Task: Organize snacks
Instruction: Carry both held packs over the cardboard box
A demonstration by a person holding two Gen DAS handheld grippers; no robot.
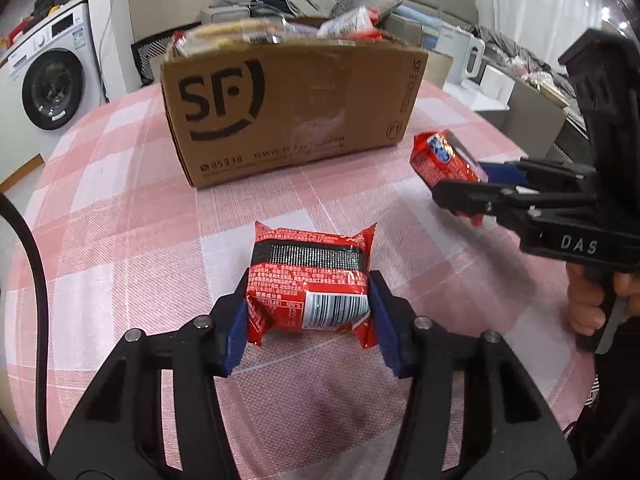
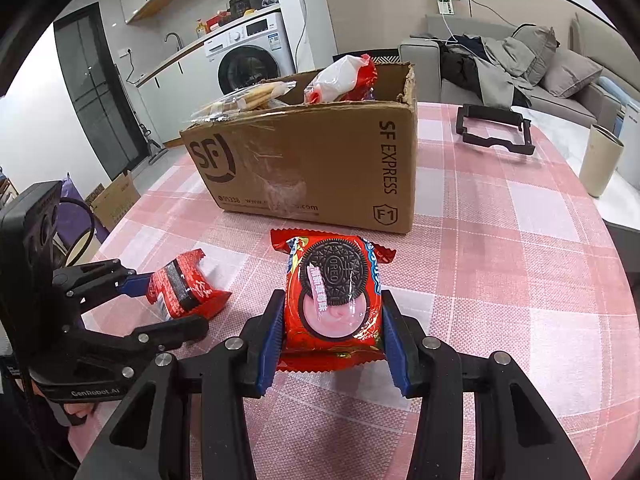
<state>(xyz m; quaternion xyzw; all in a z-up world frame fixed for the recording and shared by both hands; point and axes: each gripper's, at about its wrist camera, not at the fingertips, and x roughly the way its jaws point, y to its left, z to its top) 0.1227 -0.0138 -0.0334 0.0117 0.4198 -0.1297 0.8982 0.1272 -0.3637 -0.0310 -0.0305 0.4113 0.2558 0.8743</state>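
While each hand-held gripper pinches a snack packet, a cardboard box stands beyond.

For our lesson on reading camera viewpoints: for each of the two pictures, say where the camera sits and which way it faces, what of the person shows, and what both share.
Left wrist: on the left gripper, facing the cardboard box; its pads clamp a red packet; a hand shows.
Right wrist: on the right gripper, facing the box's corner; it clamps an Oreo pack.
Shared: box, both packets, both grippers, checked tablecloth.
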